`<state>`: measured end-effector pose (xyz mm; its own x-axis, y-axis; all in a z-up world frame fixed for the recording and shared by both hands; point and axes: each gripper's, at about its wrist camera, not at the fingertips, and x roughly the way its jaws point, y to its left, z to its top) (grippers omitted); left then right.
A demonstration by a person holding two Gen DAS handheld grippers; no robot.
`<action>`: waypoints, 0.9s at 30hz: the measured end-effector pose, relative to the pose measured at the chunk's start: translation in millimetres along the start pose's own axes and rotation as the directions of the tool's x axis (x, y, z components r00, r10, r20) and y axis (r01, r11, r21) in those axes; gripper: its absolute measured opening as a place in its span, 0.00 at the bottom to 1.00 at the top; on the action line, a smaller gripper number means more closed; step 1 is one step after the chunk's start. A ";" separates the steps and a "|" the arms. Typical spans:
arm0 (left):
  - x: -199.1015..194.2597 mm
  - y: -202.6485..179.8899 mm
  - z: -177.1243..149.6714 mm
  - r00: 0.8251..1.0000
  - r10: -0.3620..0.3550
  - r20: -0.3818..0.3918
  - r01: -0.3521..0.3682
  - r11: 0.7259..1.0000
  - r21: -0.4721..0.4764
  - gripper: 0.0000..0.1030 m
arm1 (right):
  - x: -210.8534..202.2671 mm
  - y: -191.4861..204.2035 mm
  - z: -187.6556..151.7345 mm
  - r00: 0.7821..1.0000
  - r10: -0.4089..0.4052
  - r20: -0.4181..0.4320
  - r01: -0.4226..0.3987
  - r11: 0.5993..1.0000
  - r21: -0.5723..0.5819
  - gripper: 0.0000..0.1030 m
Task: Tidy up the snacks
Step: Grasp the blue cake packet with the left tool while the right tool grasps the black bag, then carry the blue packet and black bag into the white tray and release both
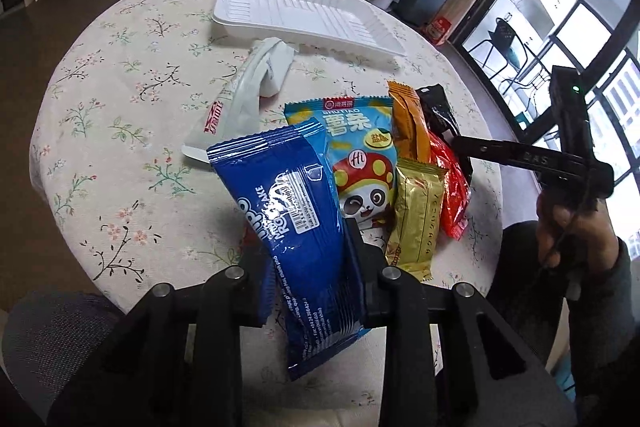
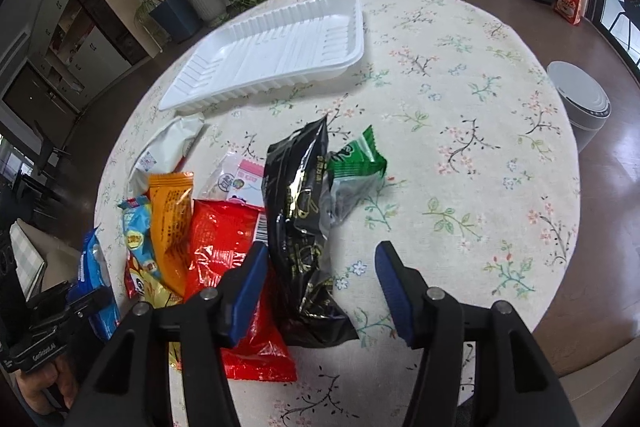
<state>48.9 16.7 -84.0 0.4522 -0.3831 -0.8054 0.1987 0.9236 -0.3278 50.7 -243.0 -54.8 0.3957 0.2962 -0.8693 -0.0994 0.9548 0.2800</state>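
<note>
Your left gripper (image 1: 308,267) has its fingers clamped on the blue Oreo cake wrapper (image 1: 296,227), lifted clear of the snack pile that lies toward the near edge of the round, floral-clothed counter (image 1: 120,107). Your right gripper (image 2: 320,287) hangs over the pile with its fingers (image 2: 250,287) apart, pressing on nothing; the black foil packet (image 2: 300,227) lies between them, its left side against the left pad.

The step in hand looks like the first transfer: one snack picked, none yet sorted. The white ribbed tray (image 1: 304,11) sits bare near the far edge of the counter, well apart from the pile. Still waiting in the pile are the blue potato-stick bag (image 1: 360,155), the orange packet (image 1: 408,127), the gold bar (image 1: 416,219), the red packet (image 2: 228,247) and the green sachet (image 2: 356,163); a white plastic bag (image 1: 256,87) lies between pile and tray.

Next, you would likely carry the Oreo wrapper across the white bag to the tray and part the fingers low over it, while the right gripper closes squarely on the black packet, which looks slippery.
</note>
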 end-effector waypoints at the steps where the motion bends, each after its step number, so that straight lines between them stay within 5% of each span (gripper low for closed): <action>1: -0.1 0.3 -0.6 1.000 -0.005 0.001 0.005 1.000 0.000 0.26 | 3.3 0.5 0.7 1.000 -0.004 -0.007 0.004 1.000 -0.003 0.55; 8: 1.9 7.6 -2.9 1.000 -0.025 0.004 0.025 0.999 -0.026 0.26 | 16.3 -5.4 1.5 0.998 0.051 -0.042 -0.049 0.998 0.036 0.29; 27: -16.7 22.1 10.4 0.997 -0.051 0.058 0.054 0.997 -0.056 0.26 | -26.7 -14.7 -8.6 0.981 0.183 0.070 -0.191 0.972 0.134 0.19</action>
<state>54.8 43.5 -72.7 0.4916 -0.4297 -0.7574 0.1740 0.9007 -0.3981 33.8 -264.7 -39.2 0.4334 0.4639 -0.7726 -0.0503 0.8685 0.4932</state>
